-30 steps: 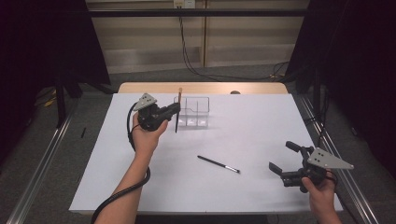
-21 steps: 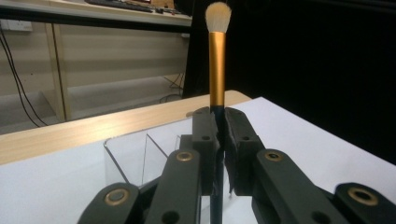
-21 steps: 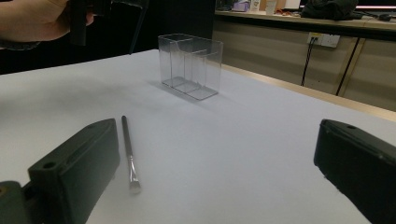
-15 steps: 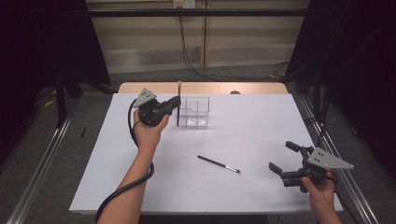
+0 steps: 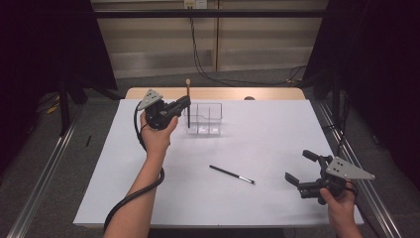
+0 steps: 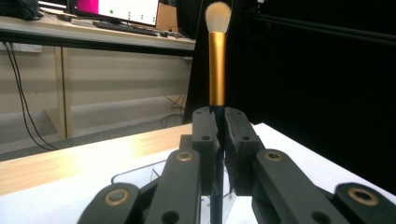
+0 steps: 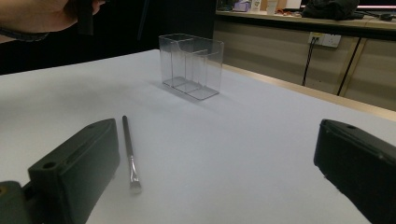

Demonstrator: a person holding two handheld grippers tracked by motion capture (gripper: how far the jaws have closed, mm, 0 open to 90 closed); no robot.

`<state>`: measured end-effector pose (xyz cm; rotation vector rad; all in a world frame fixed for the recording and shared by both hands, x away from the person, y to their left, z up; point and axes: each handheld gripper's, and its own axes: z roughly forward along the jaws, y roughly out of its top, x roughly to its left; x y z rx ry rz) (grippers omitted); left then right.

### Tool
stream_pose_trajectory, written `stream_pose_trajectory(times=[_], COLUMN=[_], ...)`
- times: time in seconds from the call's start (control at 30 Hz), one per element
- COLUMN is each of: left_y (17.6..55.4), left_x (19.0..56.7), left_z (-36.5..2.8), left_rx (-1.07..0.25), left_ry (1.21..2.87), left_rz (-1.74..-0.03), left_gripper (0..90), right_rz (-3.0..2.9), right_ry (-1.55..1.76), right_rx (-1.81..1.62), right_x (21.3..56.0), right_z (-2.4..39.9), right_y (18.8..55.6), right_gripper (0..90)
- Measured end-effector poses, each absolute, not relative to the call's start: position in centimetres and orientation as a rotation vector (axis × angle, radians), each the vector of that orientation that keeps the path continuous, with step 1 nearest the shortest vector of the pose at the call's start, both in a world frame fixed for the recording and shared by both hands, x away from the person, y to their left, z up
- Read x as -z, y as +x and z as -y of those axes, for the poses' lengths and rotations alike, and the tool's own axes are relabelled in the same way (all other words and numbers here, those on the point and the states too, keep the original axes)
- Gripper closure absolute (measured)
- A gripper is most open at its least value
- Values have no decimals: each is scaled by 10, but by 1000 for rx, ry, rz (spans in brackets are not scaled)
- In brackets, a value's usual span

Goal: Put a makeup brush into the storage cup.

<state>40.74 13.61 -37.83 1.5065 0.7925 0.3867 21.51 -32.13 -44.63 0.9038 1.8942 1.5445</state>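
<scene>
My left gripper (image 5: 186, 103) is shut on a makeup brush (image 5: 188, 101) with a gold ferrule and pale bristles, held upright with the bristles up, at the left end of a clear compartmented holder (image 5: 203, 119). In the left gripper view the brush (image 6: 216, 60) rises from between the closed jaws, with the holder (image 6: 140, 175) just behind and below. A thin dark brush (image 5: 232, 174) lies flat on the white table (image 5: 267, 129) nearer the front. My right gripper (image 5: 300, 167) stands open at the front right, with nothing between its jaws. In the right gripper view the thin brush (image 7: 129, 153) lies by the left jaw, the holder (image 7: 191, 66) farther off.
The table's wooden back edge (image 5: 223, 92) runs behind the holder. Metal rails (image 5: 44, 173) flank the table on both sides, and cables (image 5: 208, 64) hang along the back wall. A black cable (image 5: 133, 196) trails from the left gripper along the forearm.
The left gripper has carried the upright brush slightly right and back, closer to the clear holder. The right gripper has stayed where it was.
</scene>
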Motion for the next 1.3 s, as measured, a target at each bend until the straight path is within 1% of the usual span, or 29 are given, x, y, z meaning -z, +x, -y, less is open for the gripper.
stream_pose_trajectory(times=[0.33, 1.3], left_y=[414, 435], left_x=[376, 358], left_z=[-135, -126], left_rx=[-411, -465], left_ry=[1468, 1458], left_rz=[-798, -791], left_gripper=[837, 837], right_rz=[-1893, -1891], right_ry=[901, 907], right_rx=[-1545, -1544], right_x=[446, 447], right_z=[322, 323], right_y=[215, 215], right_gripper=[0, 0])
